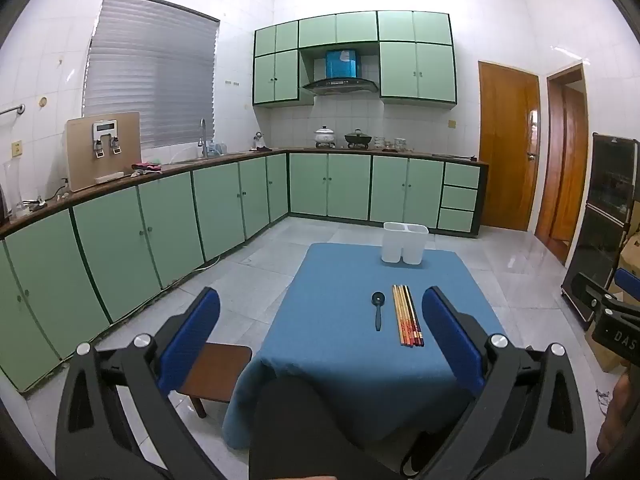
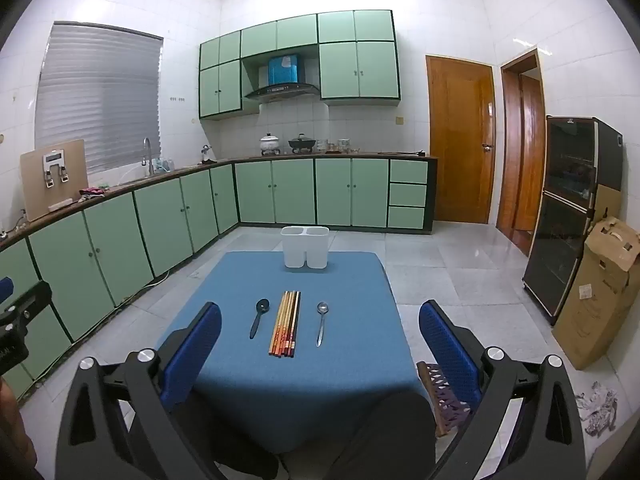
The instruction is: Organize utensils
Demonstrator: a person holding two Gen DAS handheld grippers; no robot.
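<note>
A blue-clothed table [image 1: 340,344] [image 2: 352,280] holds a black spoon [image 1: 377,312] [image 2: 258,317], a bundle of several chopsticks [image 1: 407,315] [image 2: 286,323] and a metal spoon [image 2: 321,321], lying side by side. The metal spoon is hidden behind a finger in the left wrist view. A white two-compartment holder [image 1: 404,242] [image 2: 305,247] stands at the table's far edge. My left gripper [image 1: 320,320] is open and empty, held back from the near edge. My right gripper [image 2: 320,332] is open and empty, also short of the utensils.
Green cabinets [image 1: 160,224] [image 2: 160,220] run along the left and back walls. A brown stool [image 1: 216,372] stands left of the table, a patterned stool [image 2: 440,392] at its right. A dark cabinet [image 2: 568,216] and a cardboard box [image 2: 600,296] stand at right.
</note>
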